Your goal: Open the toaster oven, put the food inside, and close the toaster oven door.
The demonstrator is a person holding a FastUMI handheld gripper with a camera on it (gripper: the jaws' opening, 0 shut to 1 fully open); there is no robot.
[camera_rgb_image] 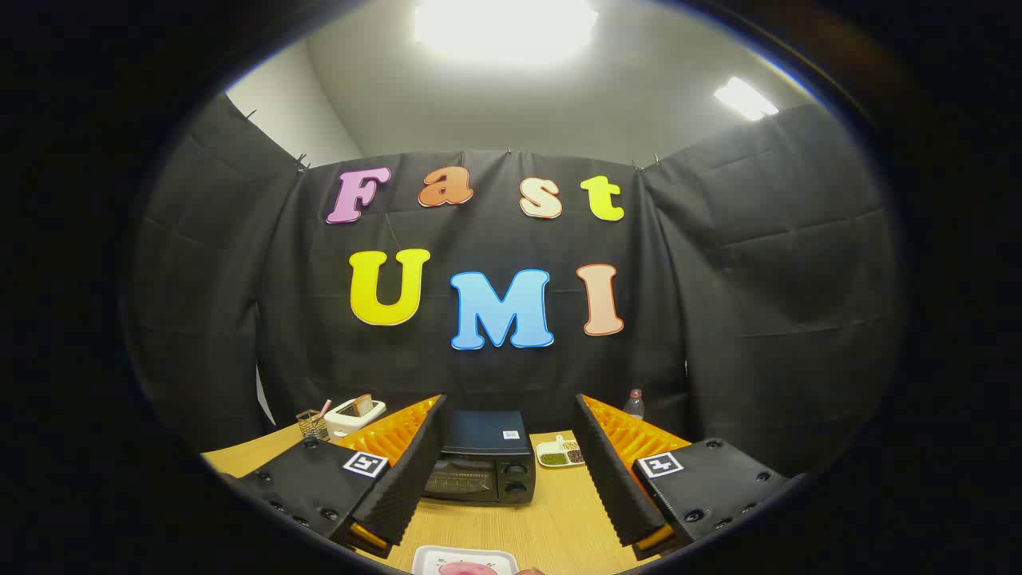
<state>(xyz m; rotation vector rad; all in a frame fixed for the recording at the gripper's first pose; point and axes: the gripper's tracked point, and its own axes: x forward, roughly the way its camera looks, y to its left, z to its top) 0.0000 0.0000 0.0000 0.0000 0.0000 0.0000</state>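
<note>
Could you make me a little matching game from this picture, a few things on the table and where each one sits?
Things:
1. toaster oven
2. white tray with pink food
3. sectioned dish
4. bottle

Places:
A. by the back wall, behind one finger
B. beside the oven, holding small foods
C. ahead, between the open fingers of the gripper, door shut
D. nearest, below the fingers

Pairs: 1-C, 2-D, 3-B, 4-A
</note>
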